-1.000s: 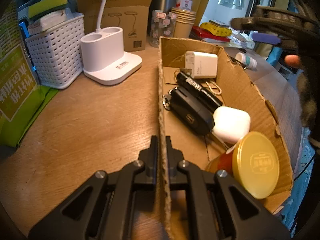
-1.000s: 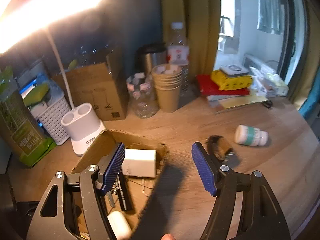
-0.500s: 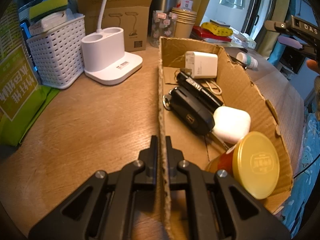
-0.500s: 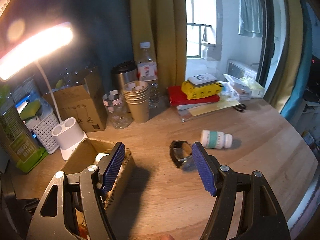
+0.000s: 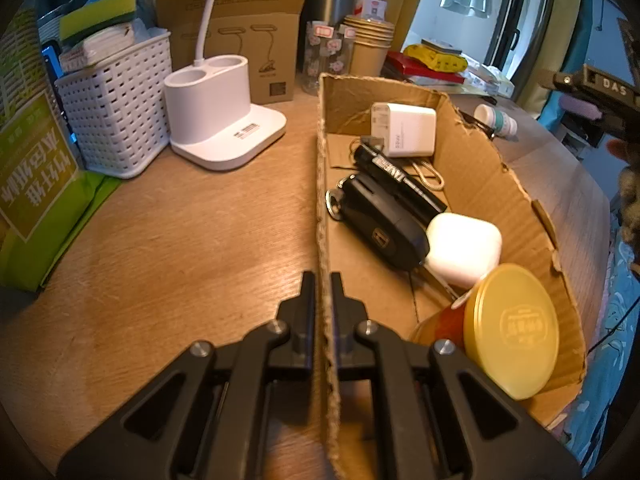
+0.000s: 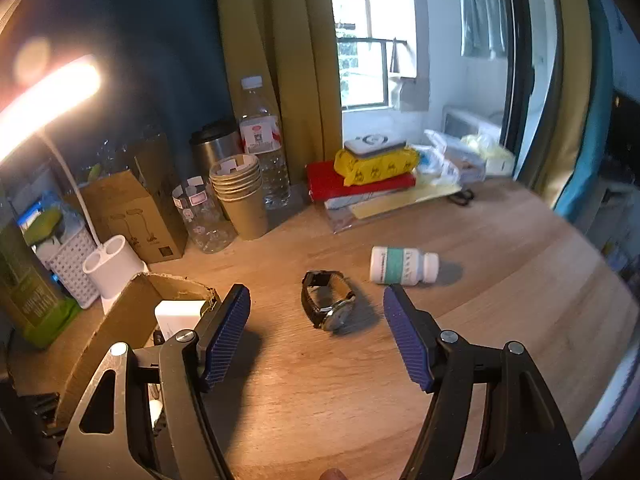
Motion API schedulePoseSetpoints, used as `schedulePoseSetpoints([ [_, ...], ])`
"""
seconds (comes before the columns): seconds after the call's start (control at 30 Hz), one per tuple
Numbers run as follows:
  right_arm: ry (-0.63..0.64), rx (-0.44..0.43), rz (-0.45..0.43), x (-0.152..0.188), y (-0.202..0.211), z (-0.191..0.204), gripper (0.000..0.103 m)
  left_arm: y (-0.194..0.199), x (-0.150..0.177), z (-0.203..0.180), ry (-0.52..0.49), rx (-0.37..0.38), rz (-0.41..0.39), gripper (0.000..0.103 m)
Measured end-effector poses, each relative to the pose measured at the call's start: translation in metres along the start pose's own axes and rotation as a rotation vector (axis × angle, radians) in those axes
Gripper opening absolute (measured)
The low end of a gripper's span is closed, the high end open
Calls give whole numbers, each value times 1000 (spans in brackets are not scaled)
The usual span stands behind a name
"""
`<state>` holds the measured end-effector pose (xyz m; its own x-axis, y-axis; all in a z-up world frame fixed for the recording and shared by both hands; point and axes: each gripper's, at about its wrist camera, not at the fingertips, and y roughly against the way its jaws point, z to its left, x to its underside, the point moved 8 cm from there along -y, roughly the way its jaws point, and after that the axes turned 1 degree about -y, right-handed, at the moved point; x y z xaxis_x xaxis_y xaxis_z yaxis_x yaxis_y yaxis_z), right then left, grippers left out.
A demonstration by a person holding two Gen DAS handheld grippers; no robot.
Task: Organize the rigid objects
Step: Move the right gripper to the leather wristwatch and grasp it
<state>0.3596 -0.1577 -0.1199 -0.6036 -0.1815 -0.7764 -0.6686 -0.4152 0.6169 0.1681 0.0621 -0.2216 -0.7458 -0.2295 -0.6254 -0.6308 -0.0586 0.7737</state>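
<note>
Wooden table (image 6: pixel 500 280) under everything, lit warm by lamp at left. On it, brown cardboard box (image 5: pixel 472 168) with torn rim, open on top. Left gripper (image 5: pixel 323 300) clamped narrow on near wall of box, one finger outside, one inside, cardboard pinched between. Inside box, from biggest: jar with yellow lid (image 5: pixel 514 326) lying on side in near corner, round stamp on lid too small to read; black car key (image 5: pixel 380 224) with metal ring, small logo on it; white charger (image 5: pixel 404 130) against far wall, grey print on its side not readable; white earbud case (image 5: pixel 464 250) touching key; black stick (image 5: pixel 400 182) with white letters, unclear. Outside box at left: green bag (image 5: pixel 28 184) with large pale characters, white basket (image 5: pixel 116 108), white lamp base (image 5: pixel 224 120) carrying barcode sticker, brown carton (image 5: pixel 248 36) printed with lamp drawings.

Right gripper (image 6: pixel 316 332) spread wide over bare table, blue ribbed pads, nothing between them touched. Ahead of it, wrist watch (image 6: pixel 328 300) with dark strap, lying on table outside box, between line of both pads. Just behind, white pill bottle (image 6: pixel 402 266) on its side, green label, text blurred. Further back: paper cups (image 6: pixel 240 192) stacked, water bottle (image 6: pixel 262 140) with red-white label, red and yellow packs. In left view "DAS" readable on right gripper body.
</note>
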Motion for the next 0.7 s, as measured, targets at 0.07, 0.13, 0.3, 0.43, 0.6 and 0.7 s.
schedulePoseSetpoints([
  [0.07,-6,1,10,1,-7,-3,72,0,0,0,2,2,0,7],
  [0.13,-11,3,21,3,-15,-6,72,-1,0,0,2,1,1,7],
  [0.3,-11,8,53,8,-36,-10,72,-1,0,0,4,4,4,7],
  [0.43,2,8,82,12,-54,-8,72,-3,0,0,7,9,7,7],
  [0.6,17,17,110,16,-76,-5,72,-4,0,-1,6,11,9,7],
  [0.7,33,30,127,19,-89,-3,72,-4,0,0,6,13,10,7],
])
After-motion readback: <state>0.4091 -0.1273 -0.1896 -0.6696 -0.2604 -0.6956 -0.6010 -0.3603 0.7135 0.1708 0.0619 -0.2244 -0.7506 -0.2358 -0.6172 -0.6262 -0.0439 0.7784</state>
